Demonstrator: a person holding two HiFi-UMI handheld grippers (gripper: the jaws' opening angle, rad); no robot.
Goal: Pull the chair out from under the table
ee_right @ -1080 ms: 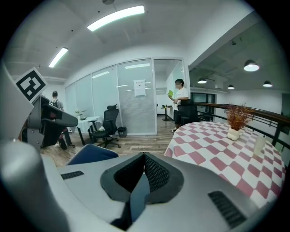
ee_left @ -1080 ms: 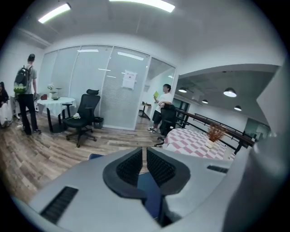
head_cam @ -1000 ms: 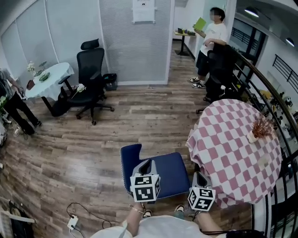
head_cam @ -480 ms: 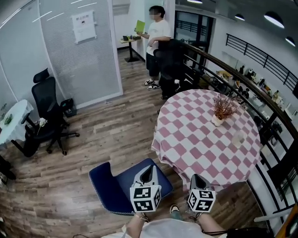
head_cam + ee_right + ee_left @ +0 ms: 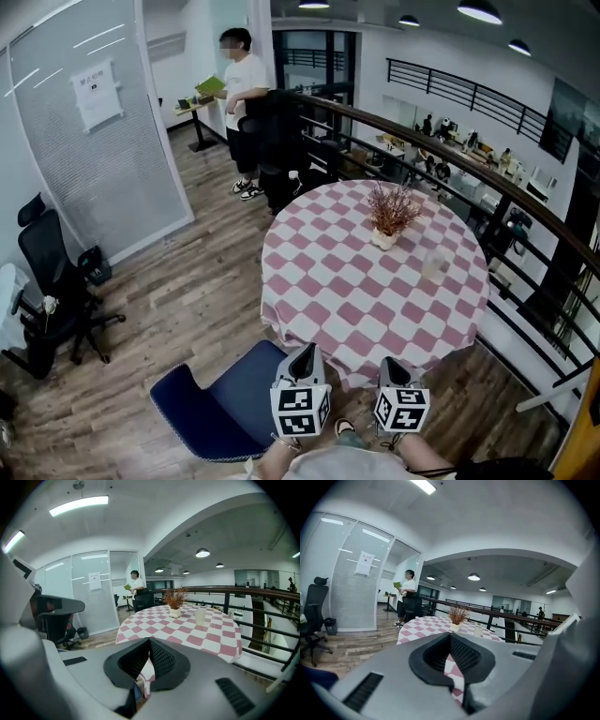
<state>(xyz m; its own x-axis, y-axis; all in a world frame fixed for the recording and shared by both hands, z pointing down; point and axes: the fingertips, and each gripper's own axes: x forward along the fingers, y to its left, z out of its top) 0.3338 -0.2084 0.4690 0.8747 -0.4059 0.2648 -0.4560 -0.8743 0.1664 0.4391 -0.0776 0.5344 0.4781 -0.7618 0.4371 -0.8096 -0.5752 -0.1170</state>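
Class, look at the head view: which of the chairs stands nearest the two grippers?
The blue chair, just in front of the left gripper, beside the checked table; the black office chair stands far off at the left.

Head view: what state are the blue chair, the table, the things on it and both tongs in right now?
round table: covered by a checked cloth
blue chair: upright, out from under the round table, beside its edge
plant pot: upright on the round table
cup: upright on the round table
left tongs: shut, empty
right tongs: shut, empty
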